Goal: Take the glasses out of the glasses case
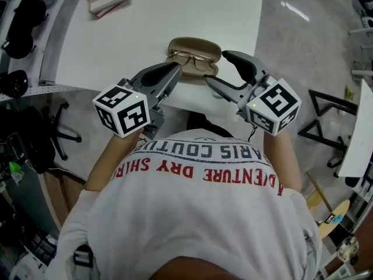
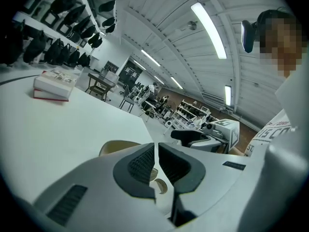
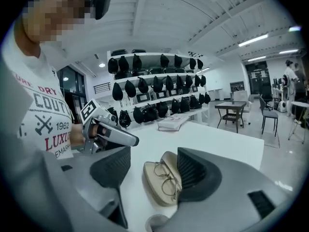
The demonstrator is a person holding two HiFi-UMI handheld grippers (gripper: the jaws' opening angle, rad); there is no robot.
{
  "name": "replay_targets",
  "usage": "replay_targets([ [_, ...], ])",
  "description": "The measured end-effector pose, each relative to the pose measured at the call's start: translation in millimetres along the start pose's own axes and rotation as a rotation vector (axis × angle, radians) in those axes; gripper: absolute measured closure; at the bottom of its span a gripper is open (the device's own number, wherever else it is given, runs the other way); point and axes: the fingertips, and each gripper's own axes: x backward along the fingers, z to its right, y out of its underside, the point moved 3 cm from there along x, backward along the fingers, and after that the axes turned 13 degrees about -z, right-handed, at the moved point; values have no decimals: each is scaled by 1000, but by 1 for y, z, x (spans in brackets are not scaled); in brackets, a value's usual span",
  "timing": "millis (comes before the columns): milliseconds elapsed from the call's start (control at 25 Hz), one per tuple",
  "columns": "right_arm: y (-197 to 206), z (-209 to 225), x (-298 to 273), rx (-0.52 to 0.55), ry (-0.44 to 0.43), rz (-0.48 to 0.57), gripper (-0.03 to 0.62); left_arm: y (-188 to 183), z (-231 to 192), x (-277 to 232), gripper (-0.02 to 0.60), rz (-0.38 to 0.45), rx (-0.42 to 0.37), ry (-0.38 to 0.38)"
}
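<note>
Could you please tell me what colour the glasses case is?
Beige; the case shows best in the right gripper view, lying open.

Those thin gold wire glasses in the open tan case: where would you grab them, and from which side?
Probably the bridge between the lenses of the thin gold wire-framed glasses, coming from above: they lie flat in the tan clamshell glasses case, whose open lid stands along the far side. The open right gripper sits close beside them.
</note>
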Motion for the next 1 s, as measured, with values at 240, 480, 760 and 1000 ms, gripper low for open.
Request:
replay_targets([
  [240,0,12,-26,46,-35,-80,295,-4,-12,-3,534,6,33,-23],
  [480,8,22,-56,104,-34,-177,313,-2,-29,1,534,19,67,-55],
  [760,23,26,-92,182,-36,-304,350,5,-49,3,535,35,126,-81],
  [1000,36,34,-109,179,-34,-377,376,10,-56,5,534,45,150,-104],
])
